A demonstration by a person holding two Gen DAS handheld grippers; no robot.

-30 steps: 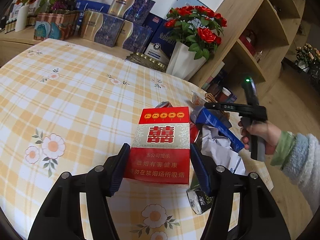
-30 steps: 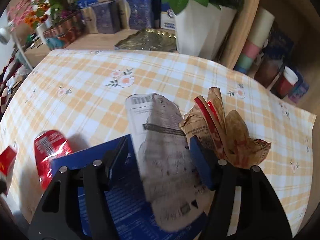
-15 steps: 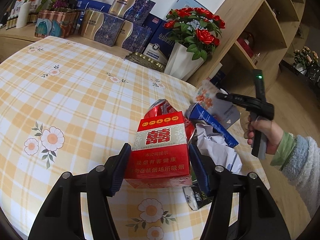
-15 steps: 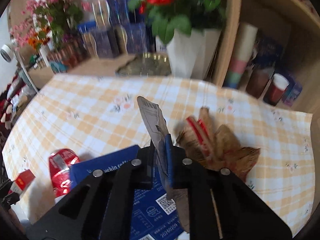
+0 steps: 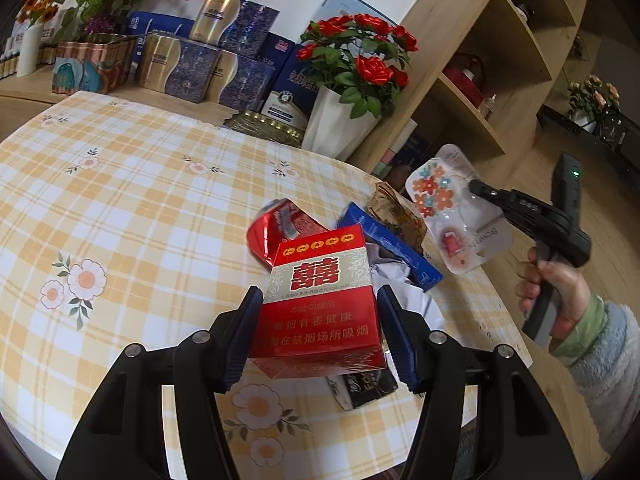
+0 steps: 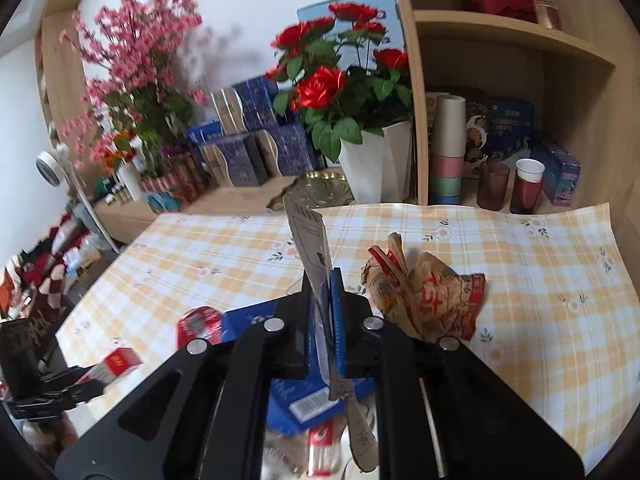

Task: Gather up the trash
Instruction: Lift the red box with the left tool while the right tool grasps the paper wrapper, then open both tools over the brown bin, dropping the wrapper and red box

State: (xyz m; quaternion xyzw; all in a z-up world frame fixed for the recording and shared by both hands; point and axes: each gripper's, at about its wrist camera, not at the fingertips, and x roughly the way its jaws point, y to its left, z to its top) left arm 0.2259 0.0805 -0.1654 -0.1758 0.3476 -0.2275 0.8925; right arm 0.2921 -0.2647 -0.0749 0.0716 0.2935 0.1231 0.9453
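Clamped flat on both sides, a red cigarette pack (image 5: 320, 312) sits between the pads of the left gripper (image 5: 318, 332), raised clear of the checked tabletop (image 5: 140, 200). Just past it, toward the tabletop's right edge, lie a crushed red can (image 5: 276, 224), a blue box (image 5: 384, 240), white crumpled paper (image 5: 404, 296) and a brown wrapper (image 5: 392, 208). Off that edge, the right gripper (image 6: 322, 300) has just squeezed together on a flat flowered pouch (image 5: 452, 216), lifted edge-up above the pile.

Yellow-and-white checked tablecloth (image 5: 140, 208) with flowers; red cigarette pack (image 5: 320, 312); blue box (image 5: 392, 244); white pouch (image 5: 456, 216) with orange flowers.
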